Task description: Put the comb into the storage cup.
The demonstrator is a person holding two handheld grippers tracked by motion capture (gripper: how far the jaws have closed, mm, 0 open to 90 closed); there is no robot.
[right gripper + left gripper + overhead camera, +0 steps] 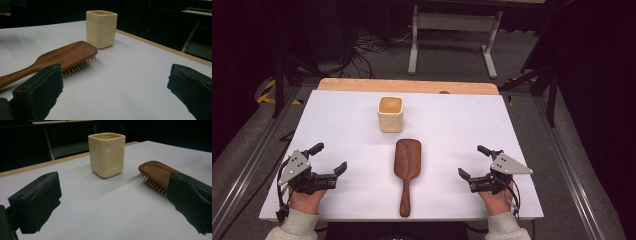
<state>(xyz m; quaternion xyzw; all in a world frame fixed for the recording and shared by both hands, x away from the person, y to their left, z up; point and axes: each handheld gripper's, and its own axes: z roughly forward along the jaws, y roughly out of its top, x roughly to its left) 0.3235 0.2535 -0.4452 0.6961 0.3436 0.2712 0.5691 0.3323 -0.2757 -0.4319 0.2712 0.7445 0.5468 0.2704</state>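
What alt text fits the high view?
A wooden hairbrush lies bristles down at the middle of a white table, handle toward the person, with a cream square cup just beyond it. The open left gripper and right gripper flank the brush, holding nothing.

Your left gripper (331, 158) sits at table's (337, 115) 8 o'clock, jaws spread, nothing between. Your right gripper (473, 161) at 4 o'clock, jaws likewise spread, empty. Wooden hairbrush (407, 170) lies at centre, handle toward 6 o'clock. Cream cup (390, 114) upright at 12 o'clock, just beyond brush head.
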